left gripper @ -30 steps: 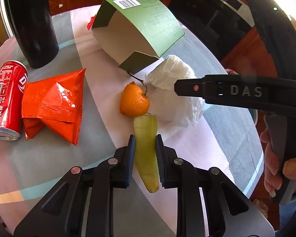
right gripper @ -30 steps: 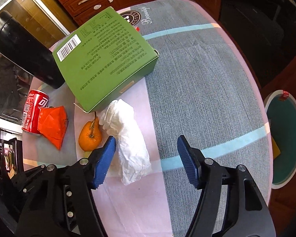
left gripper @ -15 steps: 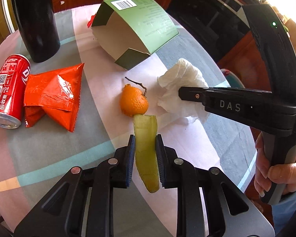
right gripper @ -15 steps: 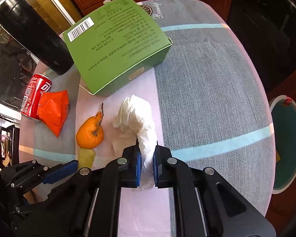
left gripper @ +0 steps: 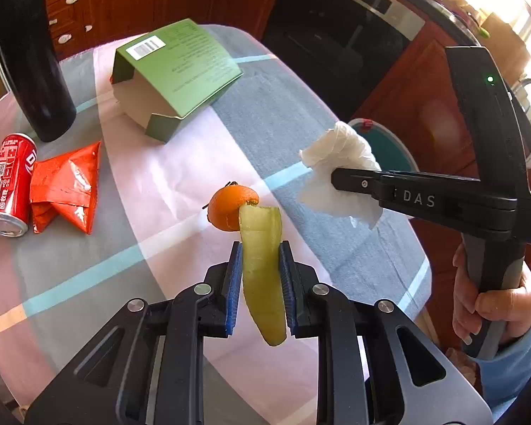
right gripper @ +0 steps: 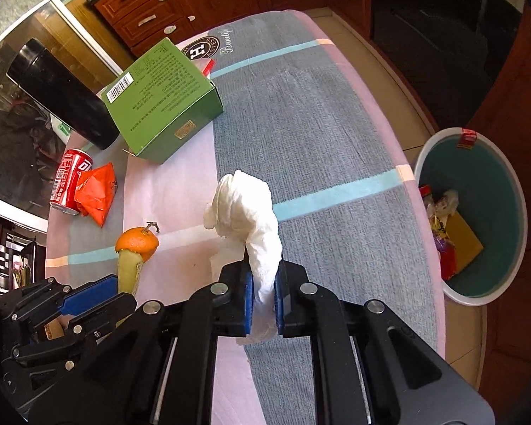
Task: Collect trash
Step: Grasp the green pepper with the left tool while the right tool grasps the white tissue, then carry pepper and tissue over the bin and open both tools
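My left gripper (left gripper: 260, 276) is shut on a yellow-green peel (left gripper: 262, 265) and holds it above the table; the peel also shows in the right wrist view (right gripper: 129, 271). My right gripper (right gripper: 263, 297) is shut on a crumpled white tissue (right gripper: 247, 212) lifted off the table; the tissue also shows in the left wrist view (left gripper: 340, 163). An orange (left gripper: 226, 209) sits on the striped tablecloth (left gripper: 159, 194) just beyond the peel. A teal trash bin (right gripper: 485, 163) with rubbish inside stands on the floor to the right of the table.
A green cardboard box (left gripper: 173, 74), a black flask (left gripper: 32, 63), a red soda can (left gripper: 10, 184) and a red snack bag (left gripper: 67, 187) lie on the far and left parts of the table. Wooden drawers (right gripper: 152, 7) stand behind.
The right gripper closed on the tissue and lifted it. The left gripper lifted the peel off the table. Both moved up and toward the right edge.
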A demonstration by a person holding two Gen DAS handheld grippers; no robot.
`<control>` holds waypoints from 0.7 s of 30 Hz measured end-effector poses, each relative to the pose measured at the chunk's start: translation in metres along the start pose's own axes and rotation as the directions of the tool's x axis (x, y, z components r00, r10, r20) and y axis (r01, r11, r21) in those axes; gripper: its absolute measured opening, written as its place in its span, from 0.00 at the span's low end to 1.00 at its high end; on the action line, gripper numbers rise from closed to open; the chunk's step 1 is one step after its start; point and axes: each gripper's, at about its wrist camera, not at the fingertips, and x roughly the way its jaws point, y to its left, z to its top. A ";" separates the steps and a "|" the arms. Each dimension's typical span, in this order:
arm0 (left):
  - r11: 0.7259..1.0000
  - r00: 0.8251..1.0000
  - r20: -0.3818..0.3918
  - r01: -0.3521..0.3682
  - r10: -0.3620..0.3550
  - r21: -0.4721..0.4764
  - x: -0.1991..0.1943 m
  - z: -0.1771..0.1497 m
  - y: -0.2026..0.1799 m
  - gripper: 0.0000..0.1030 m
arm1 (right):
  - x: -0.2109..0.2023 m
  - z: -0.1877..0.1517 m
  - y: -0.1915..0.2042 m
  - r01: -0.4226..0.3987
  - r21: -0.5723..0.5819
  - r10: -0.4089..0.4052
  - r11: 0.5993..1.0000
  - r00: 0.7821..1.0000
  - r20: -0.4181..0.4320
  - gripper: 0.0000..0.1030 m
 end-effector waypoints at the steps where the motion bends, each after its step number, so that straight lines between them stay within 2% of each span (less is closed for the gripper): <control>1: 1.000 1.000 0.002 0.003 -0.003 0.008 0.000 0.001 -0.005 0.21 | -0.003 -0.002 -0.002 -0.003 0.005 0.003 1.000 1.000 0.005 0.09; 5: 0.998 0.999 -0.010 0.040 -0.040 0.046 0.005 0.000 -0.021 0.21 | -0.014 -0.011 -0.014 -0.021 0.026 0.021 0.999 1.000 0.017 0.09; 7: 1.000 0.997 -0.072 0.013 -0.012 0.011 0.022 -0.004 -0.018 0.21 | -0.018 -0.015 -0.018 -0.041 0.040 0.040 0.998 0.999 0.016 0.09; 9: 0.999 0.994 -0.103 0.035 -0.036 -0.012 0.033 -0.009 -0.017 0.21 | -0.021 -0.019 -0.020 -0.042 0.041 0.041 0.998 0.999 0.020 0.09; 15: 0.999 0.991 -0.130 0.040 -0.039 -0.001 0.042 -0.022 -0.026 0.21 | -0.020 -0.027 -0.028 -0.033 0.048 0.033 0.998 0.999 0.012 0.09; 21: 0.997 0.984 -0.163 0.074 -0.070 0.017 0.047 -0.037 -0.037 0.21 | -0.015 -0.036 -0.028 -0.058 0.051 0.058 0.997 0.998 -0.007 0.09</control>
